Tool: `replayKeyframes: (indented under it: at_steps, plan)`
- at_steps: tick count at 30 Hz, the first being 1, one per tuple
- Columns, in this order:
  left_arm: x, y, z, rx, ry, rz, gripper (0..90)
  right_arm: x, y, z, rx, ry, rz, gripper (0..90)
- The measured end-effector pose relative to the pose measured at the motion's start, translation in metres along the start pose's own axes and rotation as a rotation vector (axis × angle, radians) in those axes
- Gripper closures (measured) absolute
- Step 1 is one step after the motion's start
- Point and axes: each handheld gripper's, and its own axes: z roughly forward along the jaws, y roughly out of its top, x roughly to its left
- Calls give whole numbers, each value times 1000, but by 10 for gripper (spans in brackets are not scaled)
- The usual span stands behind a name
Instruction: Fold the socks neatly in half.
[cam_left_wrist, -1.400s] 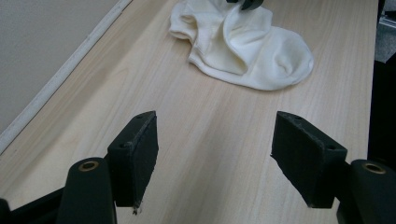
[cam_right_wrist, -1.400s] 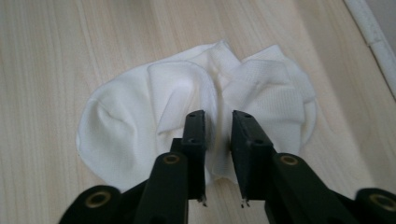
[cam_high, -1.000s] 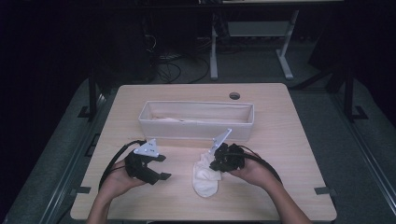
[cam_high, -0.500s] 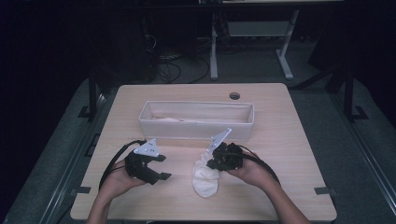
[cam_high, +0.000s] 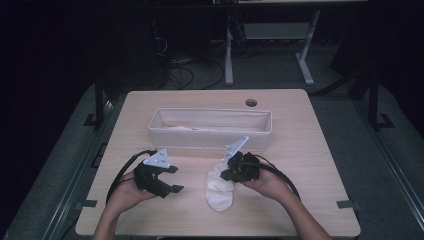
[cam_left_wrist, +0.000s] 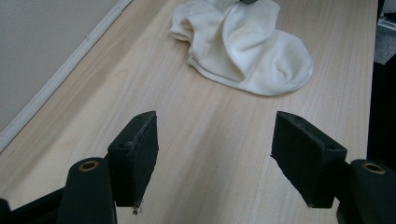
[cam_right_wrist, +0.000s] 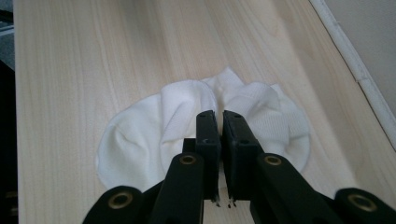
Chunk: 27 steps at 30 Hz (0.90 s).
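A white sock (cam_high: 217, 189) lies crumpled on the wooden table (cam_high: 310, 150), in front of the long white fabric bin (cam_high: 210, 131). My right gripper (cam_high: 224, 172) is shut on a fold of the sock (cam_right_wrist: 187, 116); in the right gripper view the jaws pinch the cloth at its middle (cam_right_wrist: 217, 115). My left gripper (cam_high: 172, 179) rests to the left of the sock, open, with bare tabletop between its pads (cam_left_wrist: 135, 149). The left gripper view has the sock (cam_left_wrist: 243, 46) lying ahead of the open jaws, apart from them.
The bin holds some pale cloth (cam_high: 180, 128). A round cable hole (cam_high: 251, 102) sits at the table's far edge. Dark floor, cables and a desk frame (cam_high: 230, 60) lie beyond. Bare wood stretches left and right of the hands.
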Motion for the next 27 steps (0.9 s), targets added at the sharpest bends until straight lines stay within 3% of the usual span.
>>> replayKeyframes:
  at_steps: [7, 10, 16, 27]
  plan:
    - [0, 0, 1, 3, -1, -1, 316, -1, 0, 3, -11, 6, 15, 848]
    - [0, 0, 1, 2, -1, -1, 316, -1, 0, 7, 23, -2, -5, 842]
    - [0, 1, 1, 7, -2, 6, 316, 1, -1, 7, 36, -23, -12, 704]
    - [0, 0, 1, 4, -1, -3, 316, 1, -2, 8, 36, -3, -32, 752]
